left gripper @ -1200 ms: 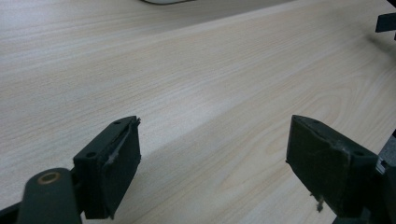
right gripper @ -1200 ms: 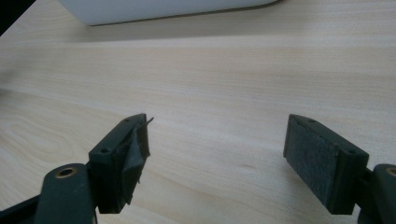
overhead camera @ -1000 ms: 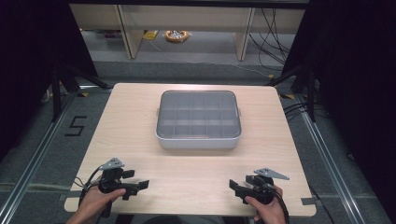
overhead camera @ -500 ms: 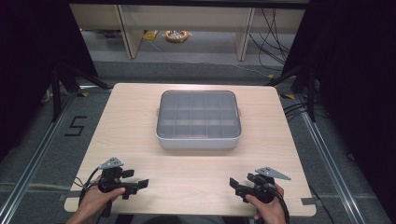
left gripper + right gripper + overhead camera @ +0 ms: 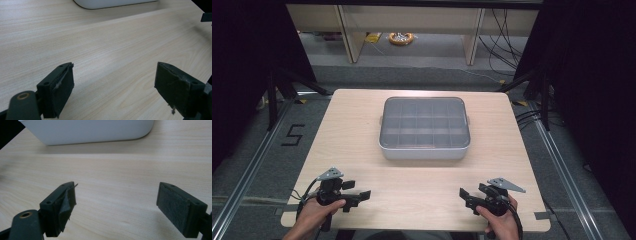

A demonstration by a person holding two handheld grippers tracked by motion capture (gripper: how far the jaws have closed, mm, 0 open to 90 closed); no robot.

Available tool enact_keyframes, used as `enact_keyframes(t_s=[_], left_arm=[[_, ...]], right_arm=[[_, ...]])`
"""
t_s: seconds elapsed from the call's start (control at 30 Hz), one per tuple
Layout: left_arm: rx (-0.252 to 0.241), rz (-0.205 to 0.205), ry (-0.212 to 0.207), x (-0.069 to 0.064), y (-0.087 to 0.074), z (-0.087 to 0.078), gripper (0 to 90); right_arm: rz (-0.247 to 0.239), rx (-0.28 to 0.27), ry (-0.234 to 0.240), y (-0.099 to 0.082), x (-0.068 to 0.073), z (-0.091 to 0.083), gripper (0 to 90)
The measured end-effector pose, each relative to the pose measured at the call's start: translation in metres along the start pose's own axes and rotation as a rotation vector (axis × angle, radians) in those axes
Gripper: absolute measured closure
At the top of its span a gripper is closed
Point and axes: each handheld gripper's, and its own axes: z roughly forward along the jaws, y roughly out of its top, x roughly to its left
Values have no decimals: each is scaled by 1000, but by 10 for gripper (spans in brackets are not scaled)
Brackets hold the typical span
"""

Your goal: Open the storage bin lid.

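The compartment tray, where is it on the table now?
In the high view the compartment tray sits mid-table, toward its far edge, apart from both grippers.

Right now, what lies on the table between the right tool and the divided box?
Nothing: in the high view, bare wood separates the right tool from the divided box; the right gripper view shows the same.

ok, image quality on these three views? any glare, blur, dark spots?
High view: even light on the table, surroundings nearly black, soft sheen on the box. Left gripper view: bright patch on the wood between the pads, box edge soft. Right gripper view: box casts a soft shadow, slightly out of focus.
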Motion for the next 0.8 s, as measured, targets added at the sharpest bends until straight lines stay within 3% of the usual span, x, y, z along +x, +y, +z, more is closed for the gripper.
enact_keyframes(t_s=[0.07, 0.1, 0.13, 0.17, 0.27, 0.3, 0.37, 0.43, 0.47, 0.5, 0.57, 0.6, 0.63, 0.67, 0.73, 0.77, 0.8], left_arm=[[-6, -8, -4, 0, 1, 0, 152], [-7, -7, -4, 1, 1, 0, 151], [-4, -9, -1, 1, 1, 0, 151], [-6, -11, -3, 2, 2, 0, 151], [-14, -21, -7, 3, 3, 1, 151], [-17, -28, -3, 3, 3, 1, 152], [-13, -35, -5, 5, 4, 2, 152], [-15, -44, -9, 6, 5, 3, 152], [-14, -47, -11, 6, 5, 3, 152], [-16, -49, -10, 6, 6, 3, 152], [-19, -51, -9, 7, 7, 4, 152], [-19, -49, -10, 7, 7, 4, 152], [-22, -49, -10, 7, 8, 5, 152], [-24, -49, -11, 8, 9, 5, 152], [-26, -56, -13, 9, 11, 6, 152], [-28, -64, -15, 9, 12, 7, 152], [-27, -60, -14, 10, 13, 7, 152]], right_arm=[[-8, -4, -9, 1, -1, -2, 184], [-47, -35, -12, 3, -4, 0, 185], [-47, -35, -12, 3, -4, 0, 185], [1, -26, -4, 3, -1, -1, 188], [12, -37, -22, 6, -3, -2, 201], [-36, -70, -12, 7, -8, 1, 202], [-44, -75, -9, 7, -9, 2, 203], [-31, -59, -20, 8, -10, 0, 203], [-34, -81, -8, 8, -12, 2, 204], [15, -86, -1, 10, -10, 1, 204], [19, -100, -1, 12, -12, 1, 203], [-17, -115, 6, 13, -17, 3, 203], [24, -112, 2, 14, -15, 2, 203], [-7, -127, 3, 15, -19, 4, 204], [0, -135, 0, 16, -20, 4, 204], [53, -115, 1, 16, -17, 3, 204], [-1, -141, 0, 18, -23, 4, 204]])
